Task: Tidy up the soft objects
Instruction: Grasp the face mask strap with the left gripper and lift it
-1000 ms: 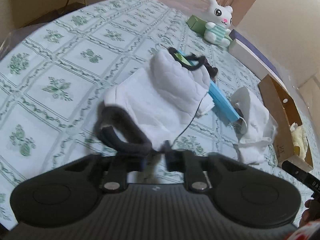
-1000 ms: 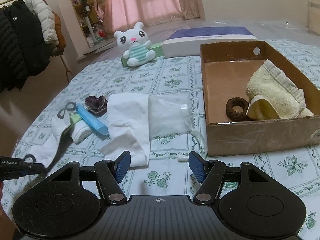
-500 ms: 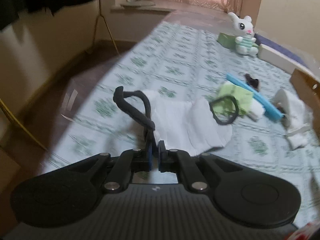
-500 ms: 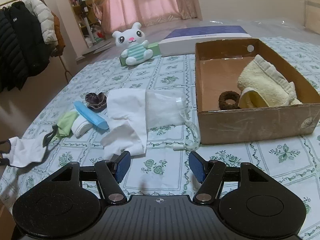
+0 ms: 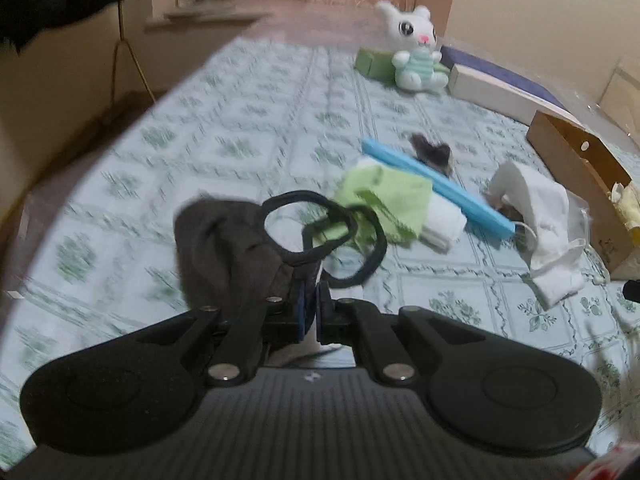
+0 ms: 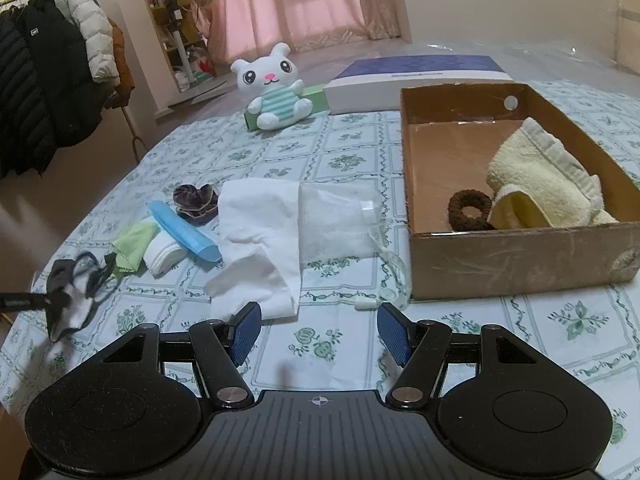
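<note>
We have the left gripper (image 5: 310,306) clamped on the face mask (image 5: 224,248), lifted; right gripper (image 6: 320,334) spread, idle; next, carry it toward the cardboard box (image 6: 516,262) at 2 o'clock.

A black-and-white face mask (image 5: 224,248) hangs bunched off the table, its black ear loops (image 5: 308,232) curling free. On the patterned cloth lie a light green cloth (image 6: 132,246) touching a folded white pad (image 6: 164,256), a blue tube (image 6: 184,236) slanted across them, and a dark scrunchie (image 6: 196,198) just beyond. A crumpled white cloth (image 6: 260,240) overlaps a translucent mesh pouch (image 6: 340,220). In the cardboard box (image 6: 520,264), a brown scrunchie (image 6: 470,210) touches a folded yellow towel (image 6: 540,180)
</note>
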`<state>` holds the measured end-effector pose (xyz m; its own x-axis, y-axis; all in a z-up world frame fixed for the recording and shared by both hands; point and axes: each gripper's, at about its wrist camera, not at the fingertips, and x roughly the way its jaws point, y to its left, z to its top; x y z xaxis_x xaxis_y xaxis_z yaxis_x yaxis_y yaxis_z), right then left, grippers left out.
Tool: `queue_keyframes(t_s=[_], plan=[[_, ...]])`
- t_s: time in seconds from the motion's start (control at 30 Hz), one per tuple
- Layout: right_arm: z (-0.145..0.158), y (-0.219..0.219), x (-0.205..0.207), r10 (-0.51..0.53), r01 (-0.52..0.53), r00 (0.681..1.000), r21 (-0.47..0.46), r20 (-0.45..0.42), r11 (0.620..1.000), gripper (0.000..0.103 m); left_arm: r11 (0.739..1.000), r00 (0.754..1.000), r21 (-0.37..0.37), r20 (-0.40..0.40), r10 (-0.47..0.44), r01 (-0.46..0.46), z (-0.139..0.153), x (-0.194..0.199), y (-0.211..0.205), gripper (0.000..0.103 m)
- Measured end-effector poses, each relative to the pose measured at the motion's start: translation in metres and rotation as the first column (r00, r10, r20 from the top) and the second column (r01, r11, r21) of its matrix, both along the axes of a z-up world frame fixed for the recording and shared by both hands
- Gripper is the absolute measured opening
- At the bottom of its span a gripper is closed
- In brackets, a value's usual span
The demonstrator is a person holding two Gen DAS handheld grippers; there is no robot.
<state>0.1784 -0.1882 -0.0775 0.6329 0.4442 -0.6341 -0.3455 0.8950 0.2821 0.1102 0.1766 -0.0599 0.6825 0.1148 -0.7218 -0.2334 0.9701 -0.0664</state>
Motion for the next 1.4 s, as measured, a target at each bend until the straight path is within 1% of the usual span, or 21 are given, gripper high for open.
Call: queue_keyframes(t_s=[0.1,0.2,0.23,0.27,0.33,0.4,0.47,0.57,0.67,0.83,0.9,0.97,1.0,1.03,1.07,1.1,1.17,1.23,1.33,1.4], plan=[[-0.003,0.008,0.005,0.015,-0.015,1.000,0.003,0.000,1.000,0.064,0.998,1.000,-0.056,-0.022,0.011,-0.013,-0.017,0.006,-0.001,0.005],[-0.006,0.018,0.011,0.044,-0.045,0.999,0.010,0.010,0.999,0.064,0.994,0.999,-0.103,-0.026,0.032,-0.035,-0.025,0.005,0.004,0.009],[-0.006,0.022,0.013,0.053,-0.053,0.998,0.014,0.017,0.998,0.064,0.992,0.999,-0.121,-0.021,0.038,-0.040,-0.025,0.003,0.006,0.013],[-0.007,0.025,0.016,0.060,-0.060,0.998,0.019,0.023,0.998,0.064,0.989,0.999,-0.140,-0.020,0.041,-0.044,-0.024,0.002,0.009,0.021],[-0.007,0.031,0.022,0.069,-0.070,0.997,0.030,0.032,0.997,0.064,0.985,0.999,-0.166,-0.006,0.034,-0.034,-0.016,-0.004,0.012,0.032],[-0.007,0.035,0.028,0.074,-0.075,0.996,0.036,0.041,0.997,0.064,0.987,0.999,-0.154,0.007,0.035,-0.033,-0.006,-0.011,0.012,0.036],[-0.008,0.039,0.034,0.080,-0.082,0.995,0.039,0.053,0.996,0.064,0.993,0.998,-0.115,0.044,0.035,-0.029,0.007,-0.021,0.010,0.040],[-0.008,0.046,0.043,0.091,-0.093,0.993,0.030,0.073,0.995,0.064,0.997,0.996,-0.053,0.067,0.054,-0.051,0.018,-0.031,0.014,0.041],[-0.004,0.053,0.054,0.095,-0.098,0.989,0.022,0.110,0.995,0.064,0.995,0.992,-0.017,0.073,0.098,-0.097,0.021,-0.037,0.026,0.041],[-0.003,0.070,0.080,0.102,-0.104,0.982,0.000,0.157,0.995,0.064,0.985,0.982,-0.035,0.080,0.170,-0.168,0.017,-0.040,0.050,0.042],[-0.007,0.079,0.092,0.111,-0.111,0.982,-0.013,0.150,0.994,0.064,0.981,0.979,-0.032,0.063,0.193,-0.191,0.011,-0.038,0.057,0.041],[-0.013,0.086,0.100,0.124,-0.121,0.982,-0.026,0.145,0.992,0.064,0.979,0.978,-0.033,0.047,0.203,-0.201,0.005,-0.035,0.060,0.038],[-0.016,0.090,0.102,0.138,-0.133,0.980,-0.040,0.145,0.990,0.060,0.978,0.977,-0.034,0.042,0.207,-0.206,0.002,-0.034,0.061,0.038],[-0.018,0.092,0.103,0.147,-0.140,0.977,-0.051,0.154,0.989,0.027,0.977,0.977,-0.032,0.040,0.210,-0.209,0.000,-0.033,0.062,0.032],[-0.018,0.093,0.102,0.164,-0.156,0.974,-0.063,0.157,0.986,0.008,0.977,0.976,-0.029,0.037,0.212,-0.211,-0.002,-0.032,0.062,0.022],[-0.018,0.092,0.101,0.177,-0.169,0.972,-0.064,0.154,0.984,0.002,0.976,0.976,-0.028,0.034,0.215,-0.215,-0.003,-0.031,0.062,0.019],[-0.014,0.084,0.092,0.180,-0.178,0.967,-0.026,0.183,0.984,0.002,0.975,0.975,-0.028,0.036,0.220,-0.219,-0.004,-0.030,0.063,0.012],[-0.006,0.074,0.079,0.187,-0.192,0.962,0.008,0.200,0.981,0.002,0.976,0.975,-0.035,0.045,0.217,-0.215,-0.003,-0.030,0.062,0.009],[0.001,0.058,0.060,0.215,-0.233,0.958,0.078,0.191,0.969,0.002,0.983,0.980,-0.031,0.072,0.183,-0.181,0.003,-0.029,0.052,0.009],[0.000,0.052,0.048,0.244,-0.262,0.956,0.100,0.162,0.960,0.002,0.989,0.986,-0.049,0.088,0.141,-0.137,0.006,-0.025,0.043,0.009]])
